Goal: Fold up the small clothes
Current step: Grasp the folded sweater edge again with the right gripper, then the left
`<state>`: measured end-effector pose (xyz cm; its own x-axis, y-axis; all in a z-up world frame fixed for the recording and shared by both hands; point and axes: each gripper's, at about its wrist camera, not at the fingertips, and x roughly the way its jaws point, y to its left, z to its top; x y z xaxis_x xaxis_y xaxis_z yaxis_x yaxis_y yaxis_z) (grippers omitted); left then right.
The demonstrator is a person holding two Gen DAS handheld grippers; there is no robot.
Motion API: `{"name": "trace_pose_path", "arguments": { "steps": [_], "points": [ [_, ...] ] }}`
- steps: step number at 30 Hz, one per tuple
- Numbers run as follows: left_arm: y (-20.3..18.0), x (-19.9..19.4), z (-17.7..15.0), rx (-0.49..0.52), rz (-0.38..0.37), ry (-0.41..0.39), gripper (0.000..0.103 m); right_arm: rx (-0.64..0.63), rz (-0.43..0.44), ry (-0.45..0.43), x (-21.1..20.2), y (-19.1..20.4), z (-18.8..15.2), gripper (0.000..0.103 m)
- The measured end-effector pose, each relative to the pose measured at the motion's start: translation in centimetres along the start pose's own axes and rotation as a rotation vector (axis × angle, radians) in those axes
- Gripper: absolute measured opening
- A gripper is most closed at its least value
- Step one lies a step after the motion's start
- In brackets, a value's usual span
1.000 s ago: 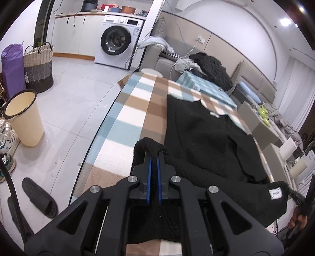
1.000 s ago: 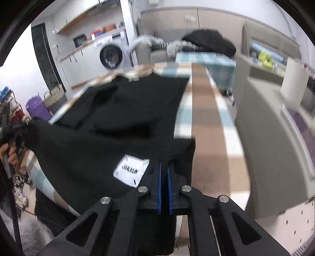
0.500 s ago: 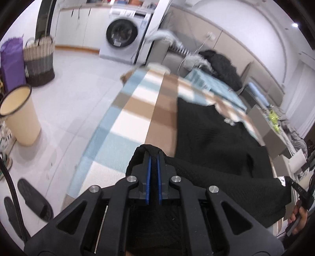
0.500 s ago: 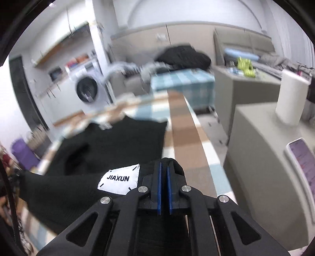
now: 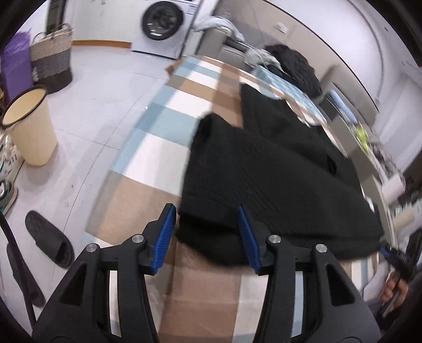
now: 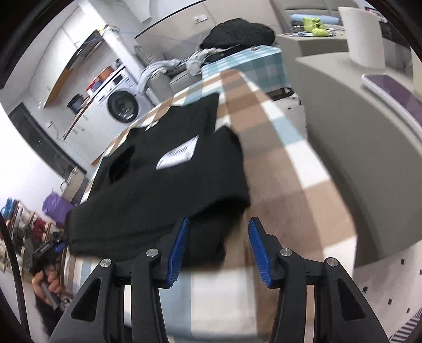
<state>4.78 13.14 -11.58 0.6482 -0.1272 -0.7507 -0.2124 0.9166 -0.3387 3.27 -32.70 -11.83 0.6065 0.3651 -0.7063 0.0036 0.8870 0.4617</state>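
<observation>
Covering: the checked brown, blue and white cloth-covered surface [image 5: 168, 132] runs away from both cameras and carries the garment
Garment: a black knitted top [image 5: 277, 171] lies on the surface, its near part doubled over onto the rest so that a thick folded edge faces the cameras; motion blur softens its outline in both views
Label: a white rectangular tag [image 6: 178, 154] shows on the upper layer of the black knitted top in the right wrist view, its print too blurred to read
Left gripper: the left gripper [image 5: 207, 238] hangs just short of the near left corner of the fold, its blue-padded fingers [image 5: 164, 238] spread wide and holding nothing
Right gripper: the right gripper [image 6: 219, 248] sits at the near right corner of the fold, its blue-padded fingers [image 6: 259, 250] also spread wide with nothing between them; whether a pad brushes the cloth cannot be told
Room: a white front-loading washing machine [image 5: 163, 25] stands against the far wall, a two-tone woven basket [image 5: 51, 58] and a cream round bin [image 5: 29, 126] stand on the pale floor to the left, and a black slipper [image 5: 50, 238] lies nearer
</observation>
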Motion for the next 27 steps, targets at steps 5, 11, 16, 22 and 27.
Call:
{"name": "trace_pose_path", "arguments": {
  "steps": [5, 11, 16, 22, 27],
  "points": [
    [-1.3, 0.7, -0.2, 0.04, 0.018, 0.003, 0.041, -0.069, 0.029, 0.018, 1.4, 2.0, 0.0, 0.047],
    [-2.5, 0.8, -0.1, 0.083, 0.003, -0.012, 0.007, -0.126, -0.022, 0.032, 2.8, 2.6, 0.1, 0.014],
    [-2.8, -0.4, -1.0, 0.103, 0.002, 0.004, 0.006, -0.137, -0.032, 0.054, 2.6, 2.3, -0.4, 0.011],
    [-2.4, -2.1, -2.5, 0.104, -0.011, 0.019, 0.007, -0.134, -0.044, 0.088, 1.6, 1.7, -1.2, 0.011],
    [-1.6, -3.7, -2.0, 0.053, -0.026, 0.001, 0.016, -0.059, -0.039, 0.044, 0.1, 0.8, -0.2, 0.027]
  ]
}}
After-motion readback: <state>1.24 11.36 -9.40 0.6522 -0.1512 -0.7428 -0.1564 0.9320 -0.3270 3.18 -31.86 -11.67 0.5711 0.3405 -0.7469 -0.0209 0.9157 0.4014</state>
